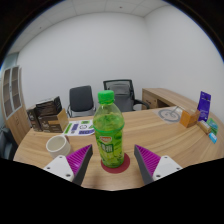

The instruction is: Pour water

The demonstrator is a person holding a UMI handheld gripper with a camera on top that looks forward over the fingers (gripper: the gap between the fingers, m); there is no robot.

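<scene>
Bare desk (150, 128) stretches right of the bottle (109, 128); a white cup (58, 144) sits near its left. Green-capped, green-labelled, upright, the bottle stands between the spread tongs (113, 161), gaps either side.

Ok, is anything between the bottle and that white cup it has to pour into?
Nothing visible. The green bottle stands between the open hand-held gripper fingers; the white cup sits beside it on bare table.
</scene>
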